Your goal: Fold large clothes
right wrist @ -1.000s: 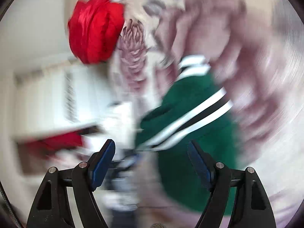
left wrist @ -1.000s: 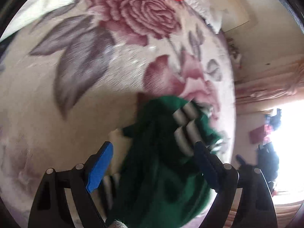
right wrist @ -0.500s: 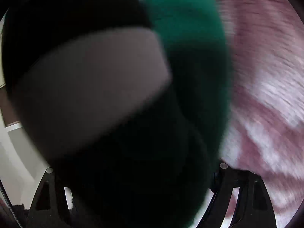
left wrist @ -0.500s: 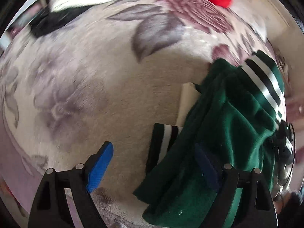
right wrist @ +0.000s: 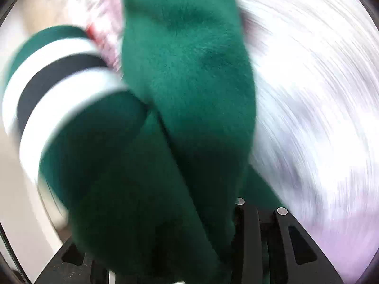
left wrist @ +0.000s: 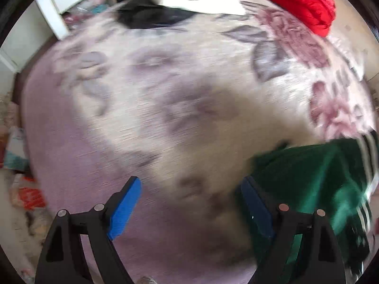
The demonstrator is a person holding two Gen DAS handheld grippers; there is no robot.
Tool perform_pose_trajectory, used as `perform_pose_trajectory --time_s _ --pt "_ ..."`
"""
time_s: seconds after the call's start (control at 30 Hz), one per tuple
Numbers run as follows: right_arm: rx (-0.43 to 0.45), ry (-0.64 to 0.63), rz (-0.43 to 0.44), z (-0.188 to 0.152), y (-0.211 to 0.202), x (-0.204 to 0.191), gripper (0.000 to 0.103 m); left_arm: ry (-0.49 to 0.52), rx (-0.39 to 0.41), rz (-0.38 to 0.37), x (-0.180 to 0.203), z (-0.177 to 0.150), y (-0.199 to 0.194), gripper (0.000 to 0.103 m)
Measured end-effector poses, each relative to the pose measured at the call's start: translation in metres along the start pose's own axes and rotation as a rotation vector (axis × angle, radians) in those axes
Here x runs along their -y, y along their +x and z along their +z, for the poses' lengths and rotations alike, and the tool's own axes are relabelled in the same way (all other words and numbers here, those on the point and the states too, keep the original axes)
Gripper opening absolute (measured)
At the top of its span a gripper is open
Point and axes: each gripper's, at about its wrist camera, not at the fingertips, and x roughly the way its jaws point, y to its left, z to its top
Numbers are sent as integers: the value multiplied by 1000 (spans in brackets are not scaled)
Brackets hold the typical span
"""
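Right wrist view is filled by the green garment (right wrist: pixel 189 90), fleecy, with white and black stripes (right wrist: pixel 54 80) on a part at the left; its folds sit between the fingers of the right gripper (right wrist: pixel 189 248), whose jaws are closing on the cloth (the pads themselves are hidden under it, so a firm pinch cannot be told). From the left wrist view the same garment (left wrist: pixel 312 184) lies bunched at the right edge of a floral blanket (left wrist: pixel 189 108), just beside the left gripper (left wrist: pixel 191 203), whose blue pads (left wrist: pixel 123 208) stand wide apart over bare blanket. Farther off rest a red jacket (left wrist: pixel 298 2) and white and black cloth (left wrist: pixel 180 2)
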Motion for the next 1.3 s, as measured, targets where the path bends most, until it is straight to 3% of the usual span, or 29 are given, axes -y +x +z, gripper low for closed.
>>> perform_pose_trajectory --time_s 0.07,0.13,0.17,0.3,0.37,0.47,0.53,0.6,0.7,0.8,0.83,0.9,0.93,1.07,1.17,1.3 --pt "-11 73 -79 -38 -12 31 39 39 1 97 -18 -23 0 86" --pt "-50 141 -157 -53 -19 57 51 81 -25 179 -29 -48 14 86" --pt "-62 152 -184 -52 -24 63 51 96 -48 197 -32 -59 25 86" --pt "-82 21 -359 -40 -60 28 65 134 -195 194 -30 -103 93 87" --pt "-98 -72 -441 -39 -77 3 66 150 -117 213 -23 -106 94 92" --pt "-100 -307 -594 -41 -95 -52 70 114 -126 218 -28 -101 98 103" --pt "-90 -540 -722 -44 -90 -99 79 55 -157 159 -39 -98 101 103" --pt "-87 -741 -802 -43 -70 -139 80 17 -203 104 -48 -92 106 103" --pt "-122 -1024 -773 -41 -27 -189 80 33 -252 85 -50 -84 110 103" --pt "-209 -1149 -779 -44 11 -187 80 41 -269 106 -48 -79 108 103" --pt "-238 -1167 -830 -57 35 -173 79 47 -262 125 -45 -78 104 103" --pt "-266 -1160 -856 -52 56 -162 22 61 -227 153 -35 -73 89 103" --pt "-286 -1111 -857 -57 53 -164 10 63 -200 156 -30 -70 76 103" --pt "-221 -961 -768 -68 25 -187 9 29 -89 119 -7 -63 16 103" --pt "-143 -916 -701 -78 -7 -214 8 21 -3 37 26 -60 -30 103" --pt "-31 -947 -778 -60 -19 -241 8 88 6 -62 62 -65 -39 103"
